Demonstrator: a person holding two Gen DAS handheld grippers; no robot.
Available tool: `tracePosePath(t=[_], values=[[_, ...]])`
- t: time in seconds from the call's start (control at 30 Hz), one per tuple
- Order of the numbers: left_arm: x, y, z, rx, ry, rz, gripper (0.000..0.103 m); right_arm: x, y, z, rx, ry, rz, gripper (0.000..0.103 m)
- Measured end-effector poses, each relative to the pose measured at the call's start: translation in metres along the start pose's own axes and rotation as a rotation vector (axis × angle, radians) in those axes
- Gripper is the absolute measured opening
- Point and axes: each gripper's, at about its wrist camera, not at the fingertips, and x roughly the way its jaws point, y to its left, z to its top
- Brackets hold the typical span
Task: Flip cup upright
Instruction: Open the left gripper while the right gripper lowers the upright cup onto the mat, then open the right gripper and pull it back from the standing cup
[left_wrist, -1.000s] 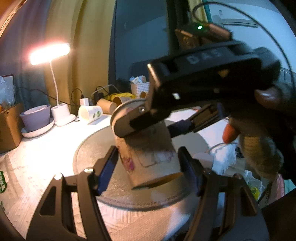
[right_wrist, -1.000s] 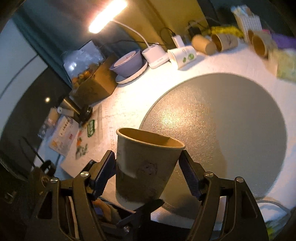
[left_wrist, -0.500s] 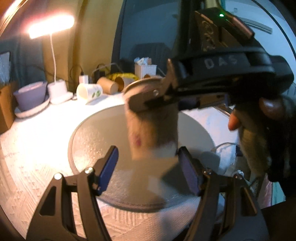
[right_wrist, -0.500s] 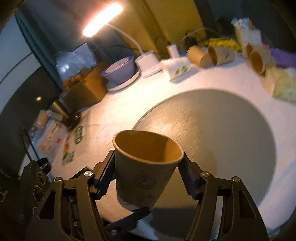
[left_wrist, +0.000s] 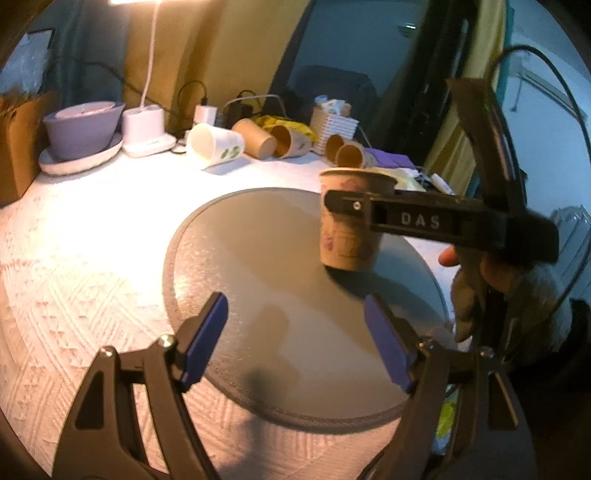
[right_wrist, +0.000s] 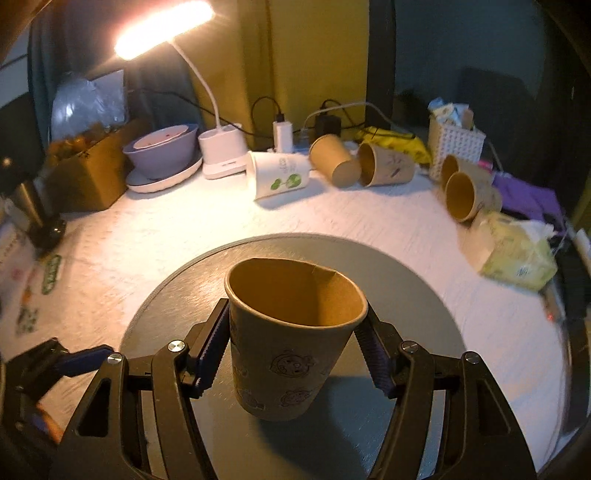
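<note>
A brown paper cup with printed cartoon figures (right_wrist: 291, 339) stands mouth-up over the round grey mat (right_wrist: 417, 295). My right gripper (right_wrist: 291, 354) is shut on the cup, with its blue pads pressing both sides below the rim. In the left wrist view the same cup (left_wrist: 347, 225) sits at the right of the mat (left_wrist: 258, 258), its base at or just above the surface, with the right gripper's black finger (left_wrist: 424, 221) across it. My left gripper (left_wrist: 295, 343) is open and empty, back from the cup near the mat's front edge.
Along the back of the white table lie several tipped paper cups (right_wrist: 384, 164), a white cup with a green print (right_wrist: 280, 175), a lamp base (right_wrist: 223, 151), a purple bowl on a plate (right_wrist: 162, 147), a white basket (right_wrist: 456, 144) and a tissue pack (right_wrist: 517, 254). A cardboard box (right_wrist: 88, 170) stands at the left.
The right gripper has turned the cup mouth-up and lowered it toward the mat's right side. The left gripper has drawn back from the cup and stays open.
</note>
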Motion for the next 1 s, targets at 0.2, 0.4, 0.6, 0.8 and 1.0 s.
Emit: tracePosePath(t=[0.2,0.4,0.6,0.8,1.0], values=[[0.006,0.005,0.002,-0.027,0.025,0.005,0.077,-0.003,0.010,-0.007,-0.082,-0.053,-0.075,0.069],[0.007,0.006,0.002,-0.034,0.035,0.019,0.077,-0.011,0.016,-0.021,-0.124,-0.079,-0.113,0.069],[0.001,0.003,-0.003,-0.034,0.032,0.036,0.077,-0.018,0.017,-0.033,-0.109,-0.066,-0.116,0.069],[-0.006,-0.004,-0.006,-0.019,0.028,0.061,0.077,-0.024,0.018,-0.045,-0.077,-0.040,-0.103,0.071],[-0.017,-0.010,-0.009,-0.002,0.010,0.100,0.079,-0.037,0.018,-0.055,-0.039,-0.039,-0.077,0.071]])
